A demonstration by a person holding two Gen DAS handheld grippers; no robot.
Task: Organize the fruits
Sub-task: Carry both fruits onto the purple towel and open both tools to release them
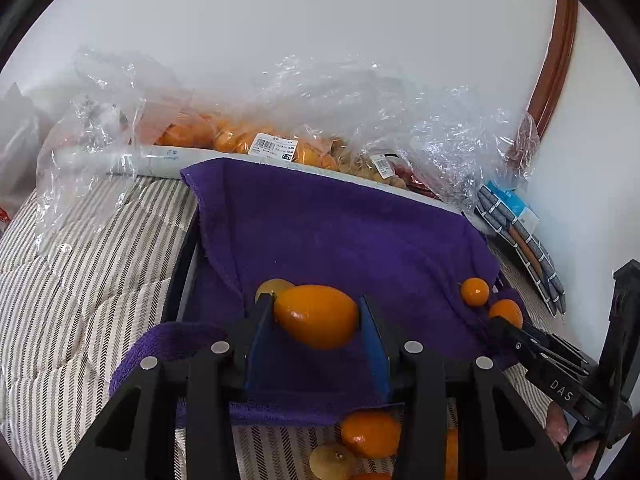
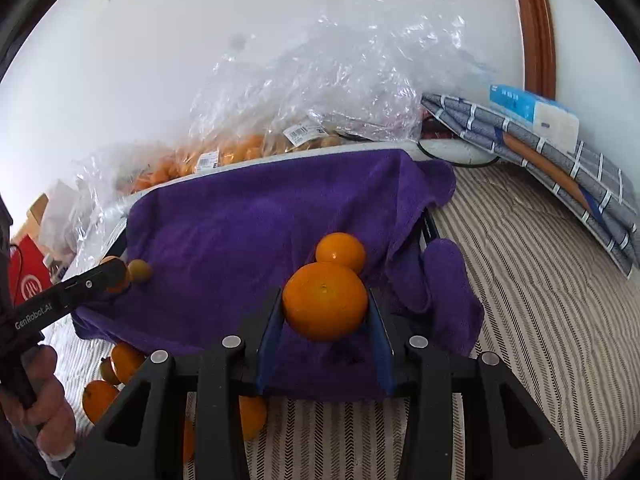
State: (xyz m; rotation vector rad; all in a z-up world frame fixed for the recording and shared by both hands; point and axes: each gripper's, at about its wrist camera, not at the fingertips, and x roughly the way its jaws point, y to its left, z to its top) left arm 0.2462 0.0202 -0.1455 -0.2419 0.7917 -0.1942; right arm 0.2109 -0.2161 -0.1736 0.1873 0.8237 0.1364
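Striped bed — purple towel, fruit.

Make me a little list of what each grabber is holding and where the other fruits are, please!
left gripper: shut on an oval orange fruit, above the purple towel
right gripper: shut on a round orange
on the towel: another orange just behind the held one; a small tan fruit at the left
off the towel: loose oranges on the striped bedding
behind: clear plastic bags of more fruit
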